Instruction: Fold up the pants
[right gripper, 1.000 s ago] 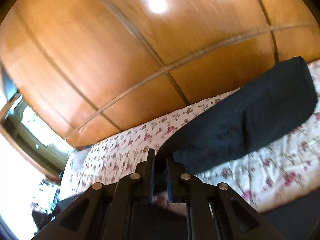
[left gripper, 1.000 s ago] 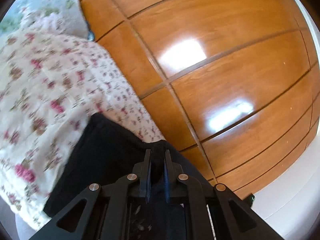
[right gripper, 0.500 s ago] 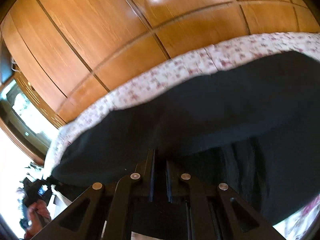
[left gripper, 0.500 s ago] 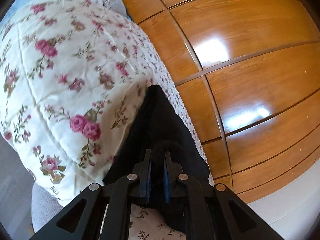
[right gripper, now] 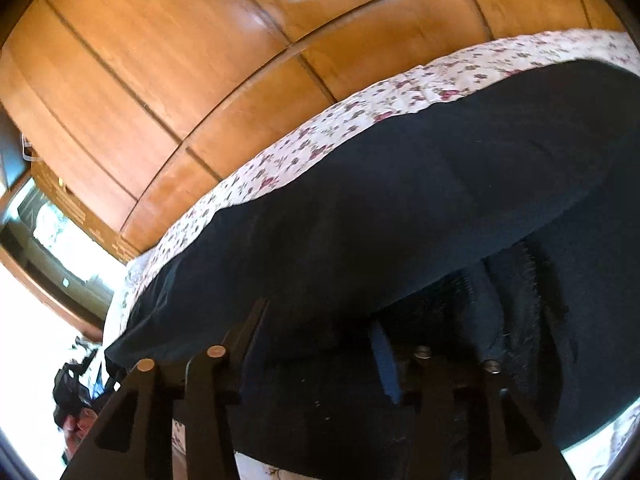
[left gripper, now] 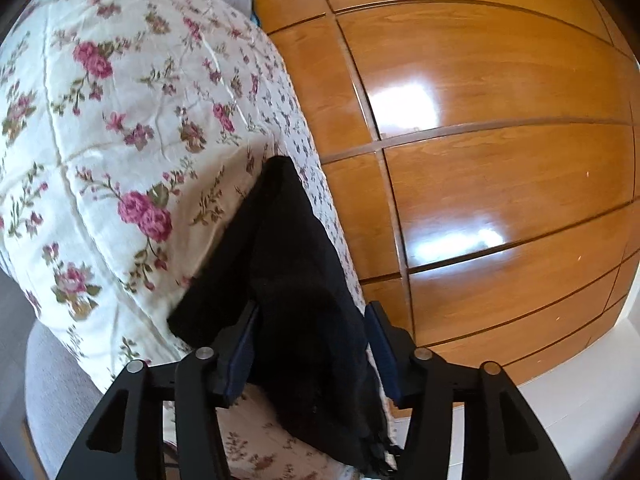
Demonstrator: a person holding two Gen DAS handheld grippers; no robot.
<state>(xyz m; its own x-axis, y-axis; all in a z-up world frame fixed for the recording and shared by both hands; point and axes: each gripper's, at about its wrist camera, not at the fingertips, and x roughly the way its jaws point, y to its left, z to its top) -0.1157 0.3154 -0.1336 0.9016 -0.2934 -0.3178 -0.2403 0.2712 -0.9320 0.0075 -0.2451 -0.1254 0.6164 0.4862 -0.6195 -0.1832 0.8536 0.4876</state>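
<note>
Plainly one pants (left gripper: pixel 296 280) (black), one bedspread (left gripper: pixel 100 140)

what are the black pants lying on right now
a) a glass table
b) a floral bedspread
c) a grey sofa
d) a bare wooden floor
b: in both wrist views the black pants lie on a white floral bedspread, with glossy wooden wardrobe doors standing behind the bed.

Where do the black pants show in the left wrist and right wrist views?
Left wrist: black pants lower centre, running up the floral bedspread.
Right wrist: black pants fill the centre and right, over the floral bedspread.
Shared landmark: wooden wardrobe panels behind the bed.
</note>
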